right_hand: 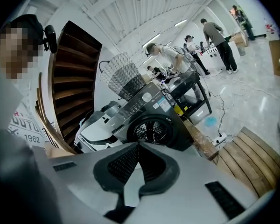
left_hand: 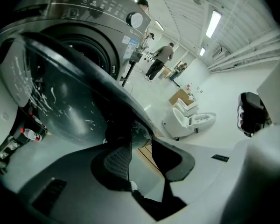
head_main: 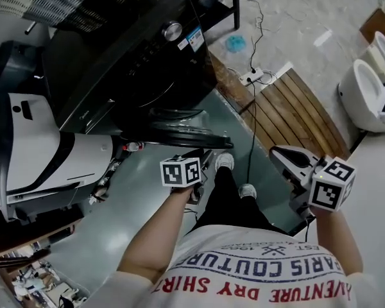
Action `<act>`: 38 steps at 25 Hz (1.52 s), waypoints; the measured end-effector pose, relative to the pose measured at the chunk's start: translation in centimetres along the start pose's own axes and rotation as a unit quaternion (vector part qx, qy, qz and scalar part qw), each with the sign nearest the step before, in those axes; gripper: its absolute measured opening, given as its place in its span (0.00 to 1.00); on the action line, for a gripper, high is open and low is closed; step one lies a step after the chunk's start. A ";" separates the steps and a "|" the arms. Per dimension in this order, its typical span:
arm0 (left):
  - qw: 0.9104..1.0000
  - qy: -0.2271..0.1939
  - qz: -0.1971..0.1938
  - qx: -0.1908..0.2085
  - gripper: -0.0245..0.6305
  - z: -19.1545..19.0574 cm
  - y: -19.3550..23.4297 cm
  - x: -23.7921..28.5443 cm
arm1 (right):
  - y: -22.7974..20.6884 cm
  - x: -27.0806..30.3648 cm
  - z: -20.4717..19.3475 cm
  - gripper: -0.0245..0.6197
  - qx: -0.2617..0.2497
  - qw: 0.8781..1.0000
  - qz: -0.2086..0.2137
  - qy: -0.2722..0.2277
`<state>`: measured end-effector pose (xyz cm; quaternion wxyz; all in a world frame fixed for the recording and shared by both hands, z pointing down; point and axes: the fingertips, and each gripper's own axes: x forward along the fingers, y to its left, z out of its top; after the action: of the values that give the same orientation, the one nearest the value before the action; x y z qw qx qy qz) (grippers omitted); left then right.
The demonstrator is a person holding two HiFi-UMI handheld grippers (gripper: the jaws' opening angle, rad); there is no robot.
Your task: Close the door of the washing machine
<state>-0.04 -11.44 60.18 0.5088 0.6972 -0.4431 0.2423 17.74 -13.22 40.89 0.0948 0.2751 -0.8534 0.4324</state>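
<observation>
The dark front-loading washing machine (head_main: 128, 63) stands ahead of me with its round door (head_main: 179, 133) swung out. In the left gripper view the door's glass bowl (left_hand: 60, 101) fills the left half, and the door's rim runs down to my left gripper (left_hand: 142, 146). The rim's edge lies between the fingertips, with a gap below it, and no pad visibly presses on it. In the head view the left gripper (head_main: 208, 154) sits at the door's outer edge. My right gripper (head_main: 279, 151) hangs off to the right, away from the machine (right_hand: 154, 120). Its jaws (right_hand: 139, 146) meet at the tips, empty.
A white appliance (head_main: 45, 153) lies left of the machine. A wooden slat platform (head_main: 295, 108) and a power strip (head_main: 251, 77) with cables lie to the right. White toilets (head_main: 366, 95) stand beyond it. A wire basket (right_hand: 123, 73) sits on the machine. People (right_hand: 219, 31) stand far behind.
</observation>
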 end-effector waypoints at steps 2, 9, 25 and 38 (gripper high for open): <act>1.000 0.004 0.002 0.010 0.24 0.8 0.2 0.4 | -0.5 0.2 0.3 0.07 0.006 1.000 -0.006 -0.002; 1.000 -0.001 0.009 0.016 0.13 3.5 1.0 1.5 | -2.3 0.7 1.1 0.07 0.021 0.999 -0.023 -0.010; 0.998 -0.041 0.035 0.018 0.08 11.1 2.5 4.3 | -5.5 3.4 2.9 0.07 0.041 0.998 -0.039 0.002; 0.992 -0.101 0.070 0.029 0.08 18.8 6.3 5.2 | -6.5 7.2 4.4 0.07 0.031 0.999 -0.036 0.014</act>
<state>-5.01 -31.30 60.57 0.4222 0.7000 -0.5330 0.2184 15.69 -22.55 45.52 0.1137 0.3025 -0.8278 0.4586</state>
